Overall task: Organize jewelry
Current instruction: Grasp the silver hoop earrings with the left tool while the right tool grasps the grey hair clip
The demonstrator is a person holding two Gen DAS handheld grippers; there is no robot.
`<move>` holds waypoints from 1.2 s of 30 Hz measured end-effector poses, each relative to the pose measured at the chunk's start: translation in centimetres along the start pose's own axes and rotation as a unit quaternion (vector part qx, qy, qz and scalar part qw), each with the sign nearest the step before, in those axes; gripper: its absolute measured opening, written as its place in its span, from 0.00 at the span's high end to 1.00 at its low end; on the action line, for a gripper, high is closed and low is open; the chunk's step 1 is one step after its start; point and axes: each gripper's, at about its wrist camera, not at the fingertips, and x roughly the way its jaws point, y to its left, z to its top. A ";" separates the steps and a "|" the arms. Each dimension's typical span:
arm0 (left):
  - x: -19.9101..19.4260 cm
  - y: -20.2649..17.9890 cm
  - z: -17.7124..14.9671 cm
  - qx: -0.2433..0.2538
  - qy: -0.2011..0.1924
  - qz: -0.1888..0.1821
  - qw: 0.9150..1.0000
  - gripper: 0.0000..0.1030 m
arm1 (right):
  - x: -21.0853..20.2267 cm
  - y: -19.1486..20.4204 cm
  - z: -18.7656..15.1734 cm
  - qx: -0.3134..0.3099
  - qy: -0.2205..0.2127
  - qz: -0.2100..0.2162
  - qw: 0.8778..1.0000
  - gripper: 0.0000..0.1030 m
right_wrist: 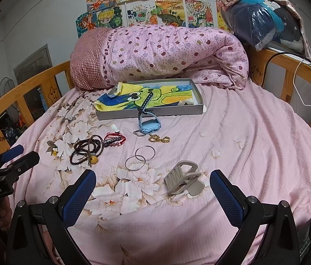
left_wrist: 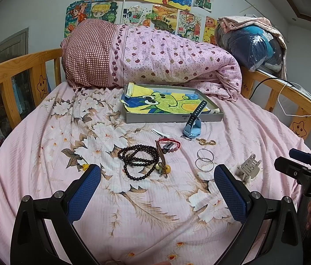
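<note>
Left wrist view
left gripper (left_wrist: 157, 190): fingers spread wide, nothing between them, hovering low over the bedsheet (left_wrist: 45, 176)
beads (left_wrist: 138, 158): dark coil just ahead of the gap, long axis running left-right; yellow bead and brown loop at its right end
red cord (left_wrist: 169, 142): just behind the beads, touching the brown loop
hoops (left_wrist: 204, 159): two silver rings overlapping, stacked near-to-far, by the right finger
hair claw (left_wrist: 249, 167): beige, teeth up, right of the right finger
watch (left_wrist: 192, 128): blue body on the sheet, strap rising up-right over the tray (left_wrist: 173, 117) edge
gold chain (left_wrist: 206, 142): right of the watch, lying left-right
right gripper (left_wrist: 296, 161): at the right edge, side-on, cannot tell its jaw state here

Right wrist view
right gripper (right_wrist: 153, 190): fingers wide apart, empty
hair claw (right_wrist: 184, 180): inside the gap, nearer the right finger, long axis diagonal, teeth pointing up-left
hoops (right_wrist: 140, 158): ahead of the left finger
watch (right_wrist: 147, 124): strap leaning onto the tray (right_wrist: 151, 112)
only here: left gripper (right_wrist: 14, 156) from the side, tips pointing right toward the beads (right_wrist: 84, 152)
</note>
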 end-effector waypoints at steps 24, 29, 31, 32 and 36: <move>4.0 -0.7 -0.3 0.003 0.074 -0.052 0.996 0.03 | 4.6 -4.9 0.5 0.091 0.127 0.018 0.988 0.00; 6.2 -2.0 -0.3 0.028 0.094 -0.091 0.991 0.03 | 6.8 -7.0 1.2 0.102 0.173 0.042 0.979 0.00; 7.1 -2.5 -0.3 0.033 0.102 -0.104 0.989 0.03 | 7.9 -7.7 1.5 0.098 0.196 0.053 0.974 0.00; 7.6 -2.8 -0.2 0.038 0.105 -0.114 0.987 0.03 | 8.3 -8.0 1.5 0.102 0.205 0.062 0.971 0.00; 9.1 -4.2 0.0 0.066 0.110 -0.134 0.983 0.08 | 9.7 -9.0 1.3 0.119 0.227 0.091 0.962 0.00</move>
